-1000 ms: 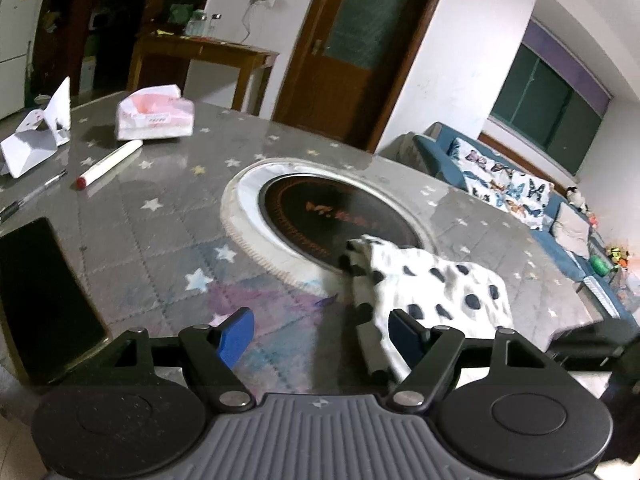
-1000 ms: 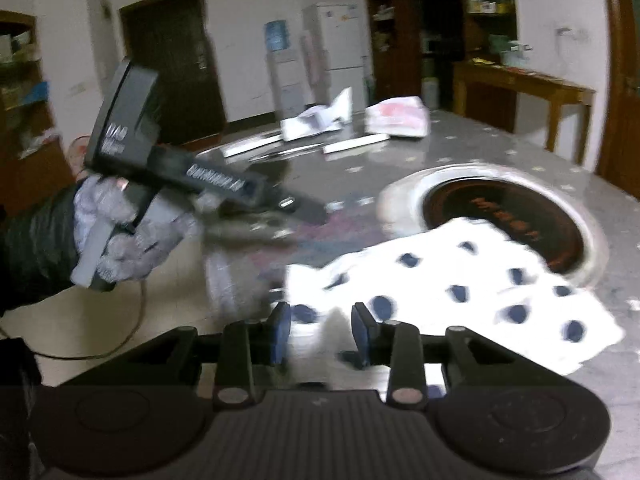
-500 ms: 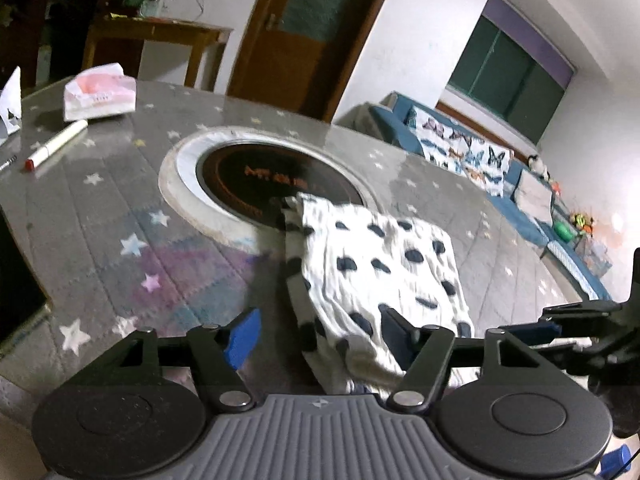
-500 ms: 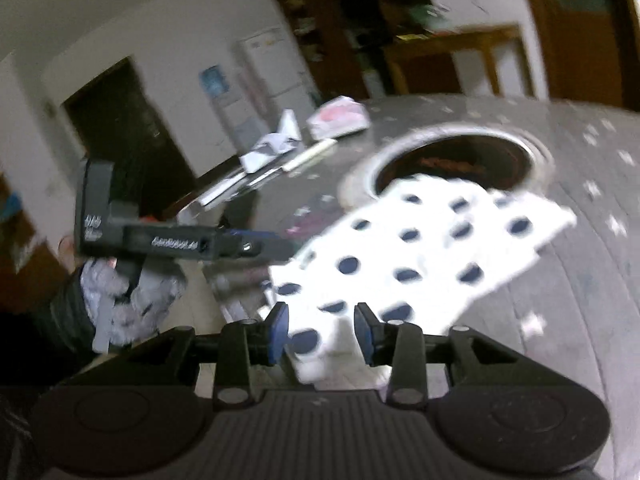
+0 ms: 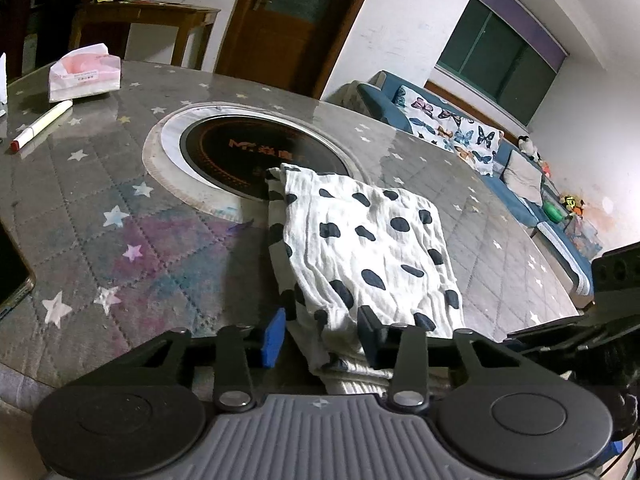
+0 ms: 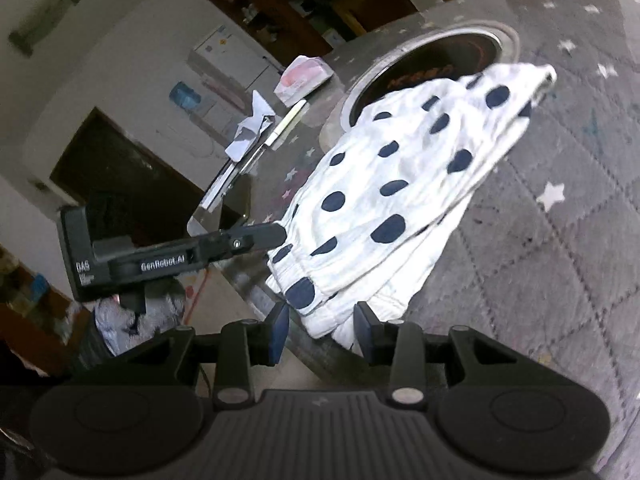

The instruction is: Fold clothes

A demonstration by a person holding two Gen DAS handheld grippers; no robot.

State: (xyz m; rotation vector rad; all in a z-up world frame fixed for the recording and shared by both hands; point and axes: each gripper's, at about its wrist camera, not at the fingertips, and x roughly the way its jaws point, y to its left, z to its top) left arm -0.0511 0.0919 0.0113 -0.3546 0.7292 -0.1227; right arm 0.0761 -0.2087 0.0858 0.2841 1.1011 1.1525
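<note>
A white garment with dark spots (image 5: 360,240) lies folded on the round quilted table (image 5: 120,208), its far end over the rim of the inset hob. My left gripper (image 5: 320,334) straddles the near left corner; its jaws are closing, and a gap shows beside the blue pad. In the right wrist view the garment (image 6: 400,168) hangs a little over the table edge. Its elastic corner sits between the fingers of my right gripper (image 6: 320,328), with a gap on the left. The left gripper (image 6: 272,236) reaches the cloth's edge from the left, held by a gloved hand (image 6: 136,320).
A black hob (image 5: 224,148) is set into the table's middle. A tissue pack (image 5: 84,74) and a marker pen (image 5: 40,126) lie at the far left, a dark phone (image 5: 10,272) at the left edge. A blue sofa (image 5: 480,148) stands beyond the table.
My left gripper swung right onto the garment's near corner and its jaws narrowed around it. The right gripper rolled, so its view of the table tilts; the garment stayed put.
</note>
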